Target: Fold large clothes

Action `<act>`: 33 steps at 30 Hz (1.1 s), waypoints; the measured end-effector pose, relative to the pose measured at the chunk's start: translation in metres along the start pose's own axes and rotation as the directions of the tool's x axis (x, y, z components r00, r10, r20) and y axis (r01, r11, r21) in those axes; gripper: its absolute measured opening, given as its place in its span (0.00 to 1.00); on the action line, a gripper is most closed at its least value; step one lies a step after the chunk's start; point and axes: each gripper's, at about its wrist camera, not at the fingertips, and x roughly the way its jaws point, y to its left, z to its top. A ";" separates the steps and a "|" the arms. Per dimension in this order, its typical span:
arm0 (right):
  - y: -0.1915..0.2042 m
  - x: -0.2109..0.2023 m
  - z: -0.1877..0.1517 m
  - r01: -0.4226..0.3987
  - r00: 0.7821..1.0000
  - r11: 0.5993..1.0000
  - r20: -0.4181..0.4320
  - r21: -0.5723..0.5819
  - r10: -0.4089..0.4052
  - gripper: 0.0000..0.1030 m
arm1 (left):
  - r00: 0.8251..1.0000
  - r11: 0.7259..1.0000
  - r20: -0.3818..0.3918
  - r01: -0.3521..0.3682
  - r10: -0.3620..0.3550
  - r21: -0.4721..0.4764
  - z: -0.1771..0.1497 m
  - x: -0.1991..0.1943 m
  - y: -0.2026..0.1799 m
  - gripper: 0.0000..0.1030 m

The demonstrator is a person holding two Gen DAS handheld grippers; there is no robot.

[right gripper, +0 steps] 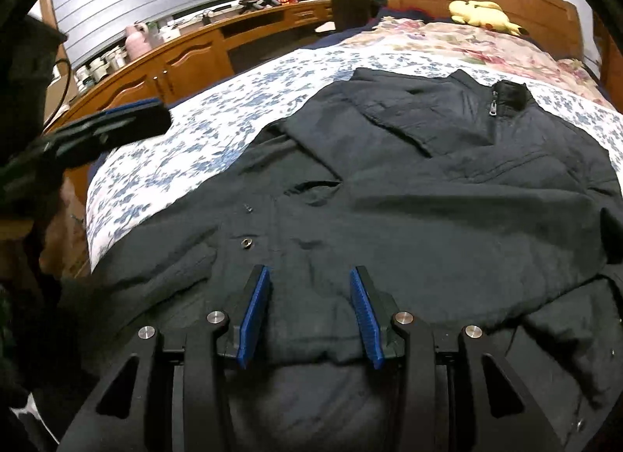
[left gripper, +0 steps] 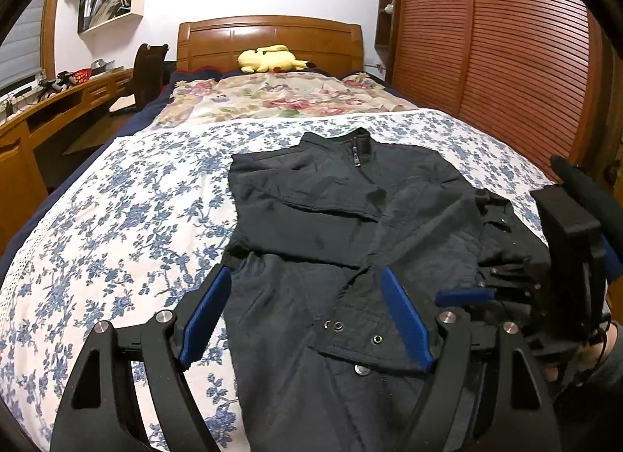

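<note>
Black jacket (left gripper: pixel 350 226) on floral sheet (left gripper: pixel 117 218), bare sheet left, hem overhanging

We see a jacket (left gripper: pixel 350 226) of dark, matt cloth, faintly quilted and creased, with small shiny metal snaps (left gripper: pixel 376 339) and a metal zip pull (left gripper: pixel 356 159). It lies on a sheet (left gripper: pixel 128 218) of thin printed cotton-like cloth, matt. The left claw (left gripper: pixel 305 315) is matt black plastic with ribbed blue pads (left gripper: pixel 407 319) and bright metal pins; the right claw (right gripper: pixel 309 312) looks the same. The headboard (left gripper: pixel 268 37) and the surface (right gripper: pixel 187 51) are glossy varnished wood. The yellow toy (left gripper: pixel 268 58) looks soft plush.
</note>
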 end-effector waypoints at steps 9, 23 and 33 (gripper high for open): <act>-0.018 -0.014 -0.006 0.108 0.993 0.994 0.042 0.025 -0.109 0.44 | 1.000 1.000 -0.013 -0.003 0.003 0.006 -0.001 0.005 -0.004 0.78; 0.001 0.034 0.000 -0.027 0.994 0.999 -0.104 0.019 0.029 0.42 | 0.999 1.000 -0.035 -0.001 0.002 0.021 -0.001 0.017 -0.013 0.78; -0.027 -0.009 -0.002 0.072 0.997 0.997 0.010 0.035 -0.072 0.42 | 0.999 1.000 -0.045 0.002 -0.002 0.019 -0.002 0.019 -0.015 0.78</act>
